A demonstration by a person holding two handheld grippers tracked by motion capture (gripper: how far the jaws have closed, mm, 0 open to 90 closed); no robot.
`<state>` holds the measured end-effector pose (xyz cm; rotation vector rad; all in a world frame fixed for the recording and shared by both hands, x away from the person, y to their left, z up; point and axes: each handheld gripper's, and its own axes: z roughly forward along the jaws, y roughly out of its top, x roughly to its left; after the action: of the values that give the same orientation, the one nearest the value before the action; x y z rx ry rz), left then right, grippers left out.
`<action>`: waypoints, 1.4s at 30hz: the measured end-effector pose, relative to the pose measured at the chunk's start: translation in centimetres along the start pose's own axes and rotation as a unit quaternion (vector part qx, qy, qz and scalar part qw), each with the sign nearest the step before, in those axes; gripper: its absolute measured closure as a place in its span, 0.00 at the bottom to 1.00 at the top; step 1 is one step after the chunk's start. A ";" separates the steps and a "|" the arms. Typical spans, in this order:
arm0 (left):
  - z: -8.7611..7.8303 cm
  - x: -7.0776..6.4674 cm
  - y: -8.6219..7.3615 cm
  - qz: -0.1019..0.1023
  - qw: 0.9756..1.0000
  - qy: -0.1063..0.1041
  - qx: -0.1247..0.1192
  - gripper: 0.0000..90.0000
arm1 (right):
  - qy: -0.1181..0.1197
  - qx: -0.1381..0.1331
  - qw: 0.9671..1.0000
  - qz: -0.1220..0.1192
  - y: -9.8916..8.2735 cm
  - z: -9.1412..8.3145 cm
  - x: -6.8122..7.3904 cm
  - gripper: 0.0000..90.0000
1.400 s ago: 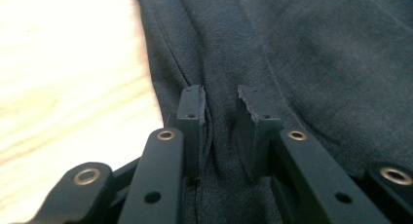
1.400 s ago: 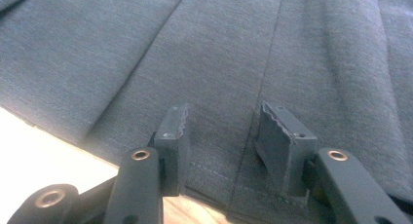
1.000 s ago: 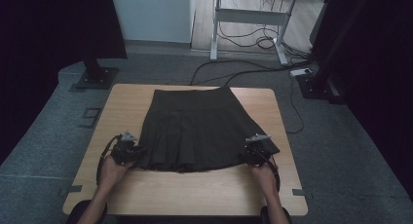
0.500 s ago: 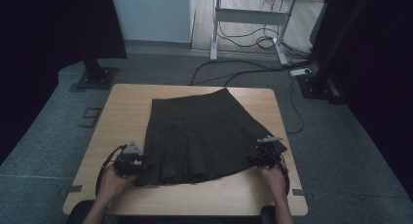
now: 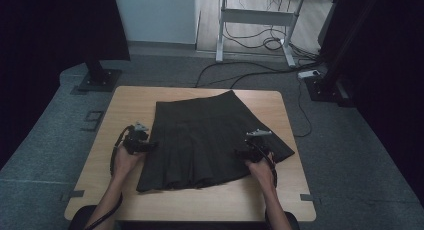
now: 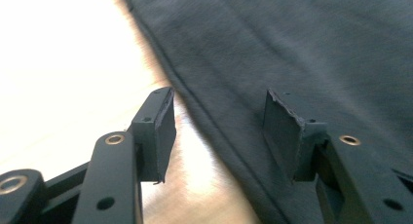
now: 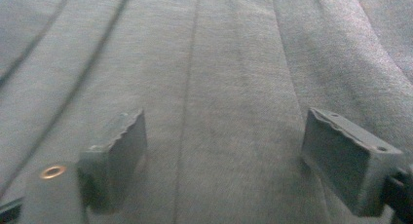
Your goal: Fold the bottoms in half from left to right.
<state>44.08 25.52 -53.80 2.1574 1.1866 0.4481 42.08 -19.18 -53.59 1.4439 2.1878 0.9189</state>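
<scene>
Currently: dark grey pleated fabric skirt (image 5: 207, 140) flat on light wooden table (image 5: 130, 102), waistband far, hem near person. Left gripper (image 5: 144, 144) at skirt's left edge, jaws just opened, half apart, edge seam between, nothing held. Right gripper (image 5: 250, 152) over right pleats, jaws just opened wide, empty. Both equally near.

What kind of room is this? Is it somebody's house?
Probably not a house, more likely a lab or recording studio. There are dark curtains along the sides, grey carpet, cables under a metal-framed desk, and a wooden table.
</scene>
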 end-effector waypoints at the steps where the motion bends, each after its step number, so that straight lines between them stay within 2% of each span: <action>1: -0.1 0.0 -0.2 -0.007 1.000 -0.002 -0.001 0.50 | -0.011 0.014 1.000 -0.002 -0.2 0.7 -0.2 0.16; 2: -0.1 0.0 -0.2 -0.007 1.000 -0.002 -0.001 0.50 | -0.011 0.014 1.000 -0.002 -0.2 0.7 -0.2 0.16; 4: -0.2 -0.2 -0.3 -0.006 1.000 -0.003 0.001 0.49 | -0.010 0.011 1.000 -0.017 -0.6 0.6 -0.3 0.16; 9: -0.9 -1.5 -1.0 0.000 1.000 -0.007 0.003 0.49 | -0.011 0.013 1.000 -0.018 -1.1 0.2 -0.3 0.16; 17: -2.6 -4.9 -2.9 0.024 0.999 -0.029 0.007 0.50 | -0.013 0.020 0.999 -0.021 -3.0 -1.8 -0.6 0.16; 18: -2.9 -5.7 -3.2 0.028 0.999 -0.033 0.008 0.50 | -0.012 0.020 0.999 -0.021 -3.1 -2.0 -0.7 0.16; 20: -3.1 -6.1 -3.4 0.031 0.999 -0.035 0.009 0.50 | -0.011 0.019 1.000 -0.022 -3.4 -2.1 -0.7 0.16; 22: -3.5 -7.5 -3.9 0.038 0.998 -0.041 0.009 0.50 | -0.008 0.018 0.999 -0.025 -4.0 -2.7 -1.0 0.16; 24: -3.6 -7.9 -4.0 0.039 0.998 -0.042 0.010 0.50 | -0.007 0.018 0.999 -0.027 -4.1 -2.9 -1.1 0.16; 25: -3.9 -8.8 -4.4 0.044 0.998 -0.046 0.010 0.50 | -0.005 0.020 0.999 -0.029 -4.5 -3.3 -1.3 0.16; 26: -3.9 -8.8 -4.4 0.044 0.998 -0.046 0.010 0.50 | -0.005 0.020 0.999 -0.029 -4.5 -3.3 -1.3 0.16; 30: -4.4 -10.3 -4.8 0.056 0.997 -0.058 0.014 0.50 | -0.001 0.021 0.999 -0.033 -5.3 -4.1 -1.9 0.16; 33: -4.4 -10.1 -4.7 0.063 0.995 -0.071 0.020 0.49 | 0.002 0.017 0.999 -0.034 -5.8 -4.5 -2.3 0.16; 34: -4.3 -9.9 -4.5 0.066 0.994 -0.079 0.024 0.47 | 0.002 0.015 0.999 -0.034 -5.9 -4.5 -2.3 0.16; 36: -4.1 -9.3 -4.2 0.067 0.994 -0.076 0.031 0.37 | 0.002 0.016 0.999 -0.033 -5.8 -4.5 -2.3 0.16; 40: -4.0 -7.3 -2.7 0.042 0.996 -0.072 0.014 0.22 | 0.001 0.012 0.999 -0.030 -5.9 -4.5 -2.3 0.16; 42: -3.9 -6.1 -1.7 0.030 0.997 -0.070 0.008 0.19 | 0.001 0.011 1.000 -0.029 -5.9 -4.4 -2.3 0.16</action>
<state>37.53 22.43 -52.06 2.2040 1.0544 0.3075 36.30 -24.24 -54.57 1.3823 2.2351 0.8791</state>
